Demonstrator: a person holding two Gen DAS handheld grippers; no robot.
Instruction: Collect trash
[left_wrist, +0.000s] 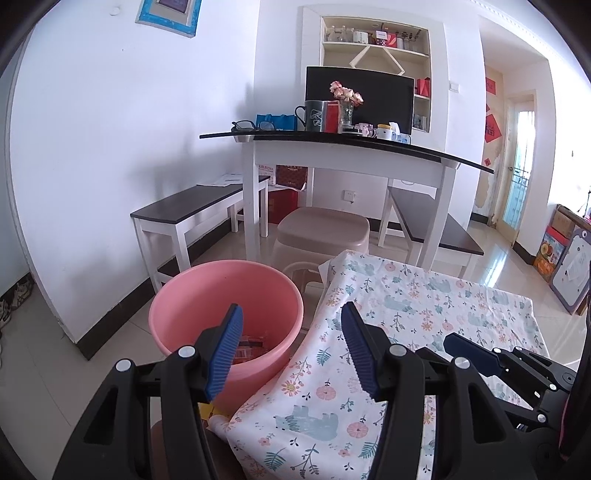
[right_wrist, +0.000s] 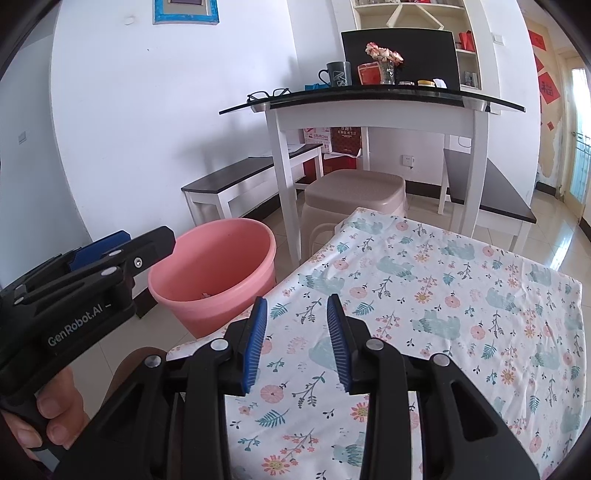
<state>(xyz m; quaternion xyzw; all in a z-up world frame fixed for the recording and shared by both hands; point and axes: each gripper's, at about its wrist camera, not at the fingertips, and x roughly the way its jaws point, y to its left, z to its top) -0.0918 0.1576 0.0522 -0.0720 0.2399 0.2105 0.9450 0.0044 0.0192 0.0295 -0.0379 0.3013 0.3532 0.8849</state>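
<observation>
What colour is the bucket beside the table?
Pink; the left wrist view shows it best.

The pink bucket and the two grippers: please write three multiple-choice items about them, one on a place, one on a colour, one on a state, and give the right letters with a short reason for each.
1. Where does the pink bucket stand?
A. On the floor, beside the table with the flowered cloth
B. On the dark bench
C. On the flowered cloth

2. What colour are the pads of the right gripper?
A. Red
B. Blue
C. Green

3. How is the left gripper?
A. Shut on a wrapper
B. Shut on the cloth
C. Open, holding nothing

Answers:
1 A, the bucket sits on the tiles at the cloth's left edge.
2 B, both ribbed pads are blue.
3 C, its jaws stand apart with nothing between them.
</observation>
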